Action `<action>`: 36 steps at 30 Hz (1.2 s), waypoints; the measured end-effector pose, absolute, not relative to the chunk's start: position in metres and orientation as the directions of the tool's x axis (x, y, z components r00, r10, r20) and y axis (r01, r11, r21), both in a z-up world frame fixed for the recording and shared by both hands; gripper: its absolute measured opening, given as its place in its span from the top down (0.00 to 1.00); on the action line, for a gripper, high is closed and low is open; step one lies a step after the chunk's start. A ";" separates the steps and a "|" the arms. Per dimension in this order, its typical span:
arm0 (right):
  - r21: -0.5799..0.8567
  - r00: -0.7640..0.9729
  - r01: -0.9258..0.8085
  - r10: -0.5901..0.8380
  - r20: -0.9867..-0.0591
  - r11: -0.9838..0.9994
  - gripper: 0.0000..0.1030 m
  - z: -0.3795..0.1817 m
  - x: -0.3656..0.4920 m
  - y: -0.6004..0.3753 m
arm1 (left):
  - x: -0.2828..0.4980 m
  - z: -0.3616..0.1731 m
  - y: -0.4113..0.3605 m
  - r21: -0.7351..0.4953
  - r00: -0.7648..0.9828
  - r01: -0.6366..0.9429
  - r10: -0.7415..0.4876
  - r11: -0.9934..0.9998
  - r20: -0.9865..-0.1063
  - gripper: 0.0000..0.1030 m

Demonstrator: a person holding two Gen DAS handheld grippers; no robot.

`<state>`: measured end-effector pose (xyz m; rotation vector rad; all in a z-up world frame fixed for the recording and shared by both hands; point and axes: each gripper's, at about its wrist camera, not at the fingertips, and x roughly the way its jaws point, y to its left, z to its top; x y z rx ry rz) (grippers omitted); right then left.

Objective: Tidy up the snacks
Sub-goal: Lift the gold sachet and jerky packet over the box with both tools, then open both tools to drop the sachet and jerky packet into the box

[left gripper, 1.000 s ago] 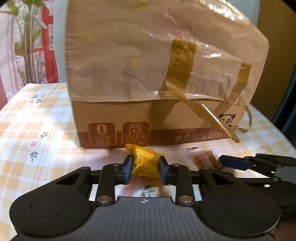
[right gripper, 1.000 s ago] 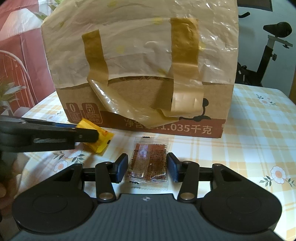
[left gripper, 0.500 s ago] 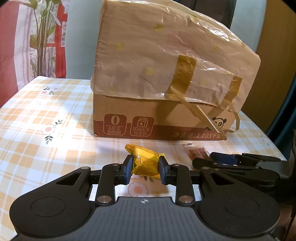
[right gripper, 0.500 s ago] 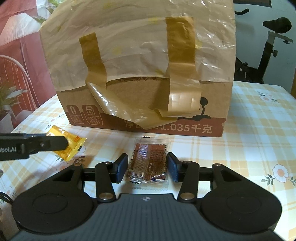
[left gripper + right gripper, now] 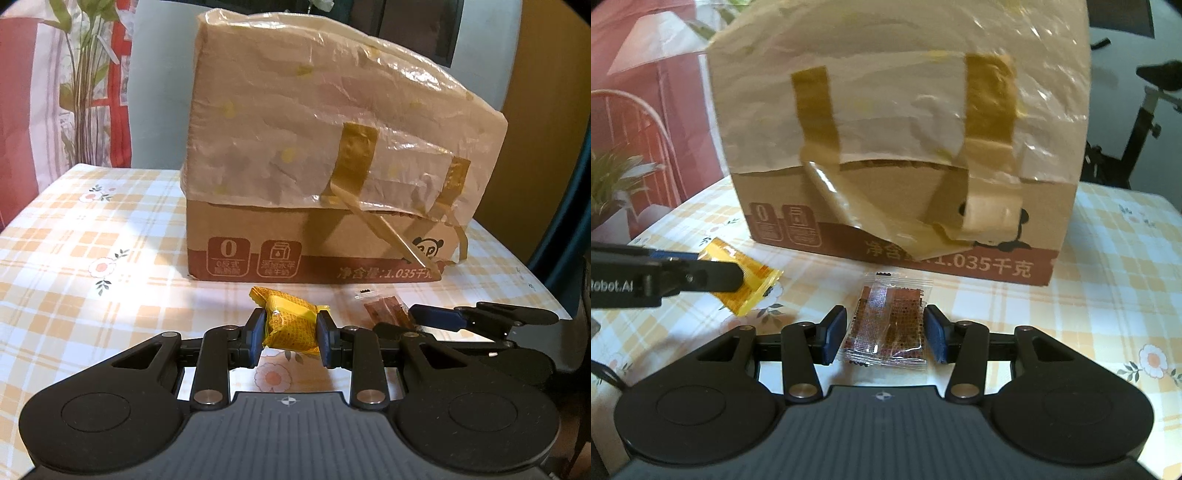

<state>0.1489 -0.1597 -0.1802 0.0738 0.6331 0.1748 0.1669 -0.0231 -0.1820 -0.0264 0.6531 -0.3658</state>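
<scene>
Left tongs [image 5: 291, 338] are clamped on a yellow snack packet [image 5: 290, 325], both pads pressing its sides, with the packet lifted clear of the counter [image 5: 92, 258]. Right tongs [image 5: 884, 334] are closed on a clear packet of brown snack pieces [image 5: 888, 325]; the pads bear on the packet's left and right edges, and its lower seam hangs between the fingers. From the right wrist view, the left tongs enter from the left edge, with the yellow snack packet [image 5: 746, 284] projecting beyond their tips. From the left wrist view, the right tongs [image 5: 413, 319] sit to the right, with the brown snack packet [image 5: 384, 310] at their tips. A cardboard box [image 5: 314, 236] stands on the counter just behind both packets, its upper part wrapped in translucent plastic film [image 5: 905, 110] fastened with strips of brown tape [image 5: 991, 99], some peeling loose. The counter carries a checked, flower-printed cloth [image 5: 1126, 295].
</scene>
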 end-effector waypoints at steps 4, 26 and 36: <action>0.094 0.800 -0.169 0.193 -0.568 0.981 0.53 -0.177 0.144 -0.152 | 0.165 -0.176 -0.017 -0.127 0.746 0.314 -0.327 0.941 -0.580 0.70; 0.060 0.914 -0.357 0.362 -0.185 0.932 0.52 -0.066 0.117 -0.134 | 0.171 -0.082 0.026 -0.188 0.882 0.231 -0.288 0.954 -0.373 0.70; 0.046 0.942 -0.306 0.310 -0.129 0.951 0.52 -0.005 0.178 -0.161 | 0.214 -0.019 -0.004 -0.132 0.925 0.294 -0.317 0.946 -0.209 0.69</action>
